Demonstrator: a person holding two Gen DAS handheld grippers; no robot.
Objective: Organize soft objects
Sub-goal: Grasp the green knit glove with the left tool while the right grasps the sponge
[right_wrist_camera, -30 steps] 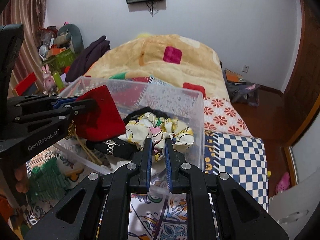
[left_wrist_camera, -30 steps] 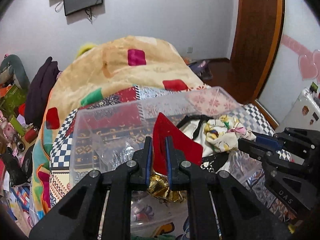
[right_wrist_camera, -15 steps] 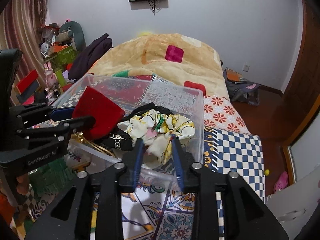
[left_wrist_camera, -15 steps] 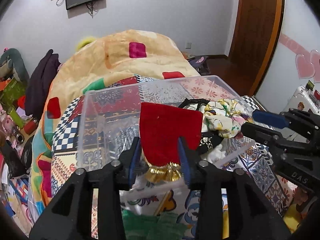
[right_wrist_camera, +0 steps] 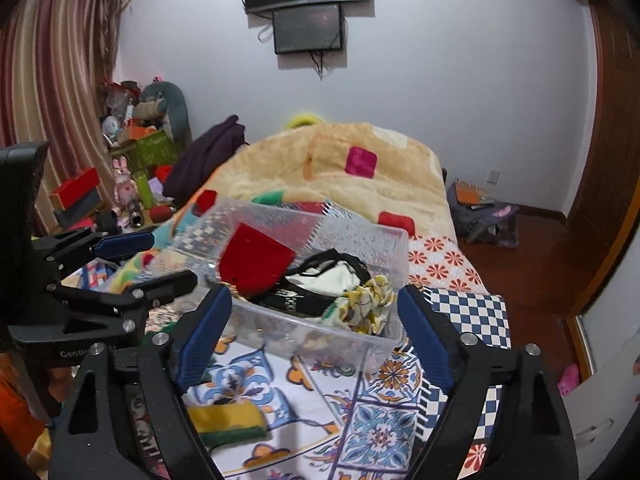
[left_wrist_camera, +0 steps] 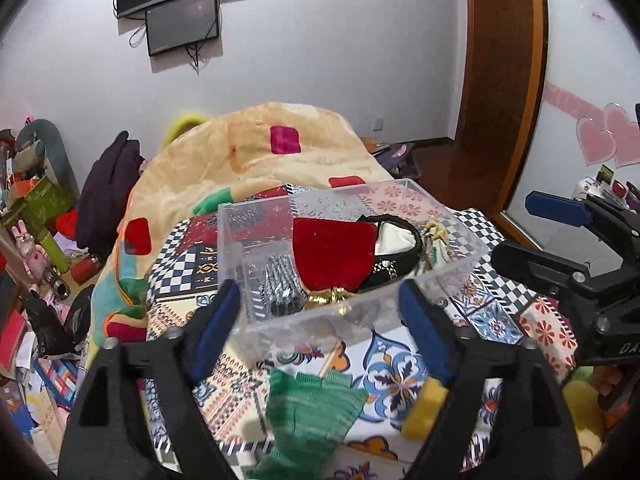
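A clear plastic bin (left_wrist_camera: pixel 452 274) (right_wrist_camera: pixel 320 334) stands on the patterned bed cover. In it lie a red velvet pouch (left_wrist_camera: pixel 332 254) (right_wrist_camera: pixel 256 266), a black-and-white cloth item (left_wrist_camera: pixel 394 250) (right_wrist_camera: pixel 320 282) and a yellow floral scrunchie (right_wrist_camera: pixel 366 306). My left gripper (left_wrist_camera: pixel 320 320) is open and empty, just short of the bin. My right gripper (right_wrist_camera: pixel 314 328) is open and empty, also in front of the bin. A green knit piece (left_wrist_camera: pixel 308 412) and a yellow-green sponge (right_wrist_camera: pixel 228 422) lie on the cover near me.
A heaped beige blanket (left_wrist_camera: pixel 260 168) fills the bed behind the bin. Clutter and toys (right_wrist_camera: pixel 136 148) stand at the left. A wooden door (left_wrist_camera: pixel 504 80) and bags on the floor (right_wrist_camera: pixel 480 216) are at the right.
Both grippers opened, let go of the red pouch and the scrunchie into the bin, and pulled back toward me.
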